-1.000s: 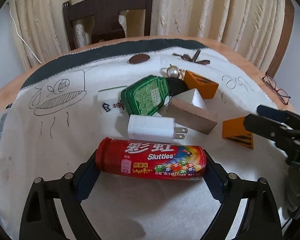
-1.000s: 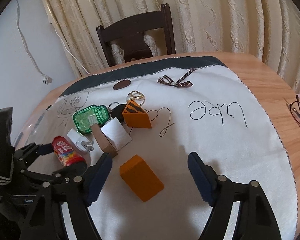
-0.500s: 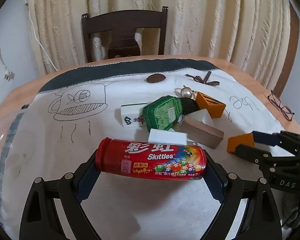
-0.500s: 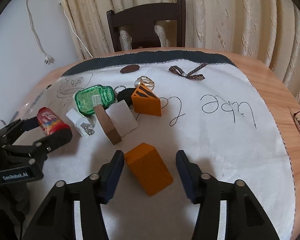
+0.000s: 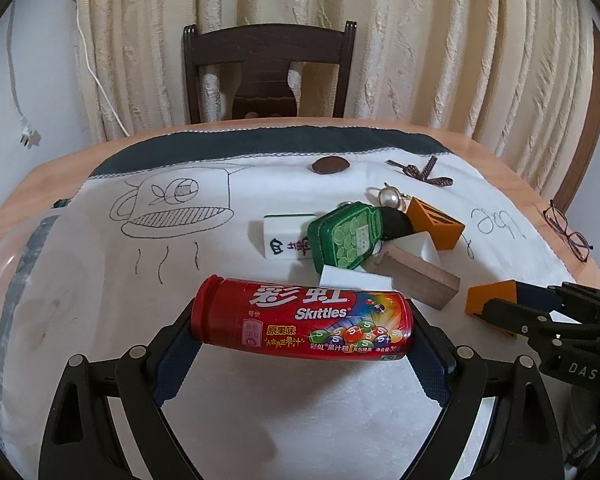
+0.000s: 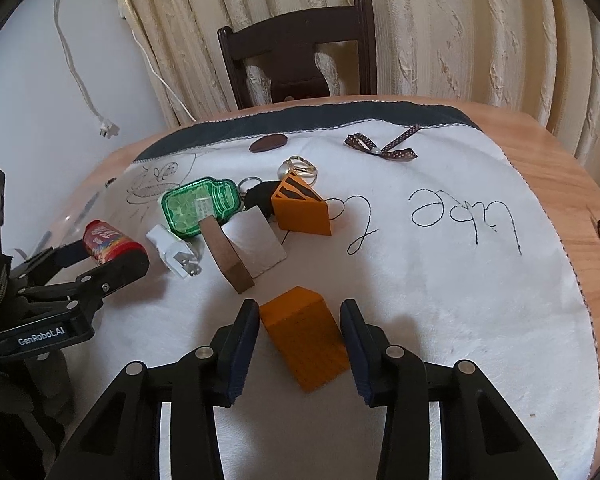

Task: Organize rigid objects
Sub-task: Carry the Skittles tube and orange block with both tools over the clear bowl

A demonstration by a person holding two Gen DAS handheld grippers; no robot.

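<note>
Here, orange block point(image 6: 306, 332) sits between right tongs point(image 6: 300, 342).

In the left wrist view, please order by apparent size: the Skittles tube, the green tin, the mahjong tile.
1. Skittles tube, clearly largest, though nearest the camera, held between the left fingers.
2. Green tin.
3. Mahjong tile, partly hidden by the tin, so unsure.

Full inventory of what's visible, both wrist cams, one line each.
Skittles tube: 1, red, in left tool.
Orange blocks: 2, one between right tool's fingers, one mid-cloth.
Tin: 1, green, in pile.
Charger: 1, white, by tin.
Wood block: 1, brown, in pile.
Mahjong tile: 1, white, left of tin.
Bow: 1, brown, far cloth.
Glasses: 1, right table edge.
Chair: 1, dark, behind table.
Left tool: shut on tube.
Right tool: around block, contact unclear.
</note>
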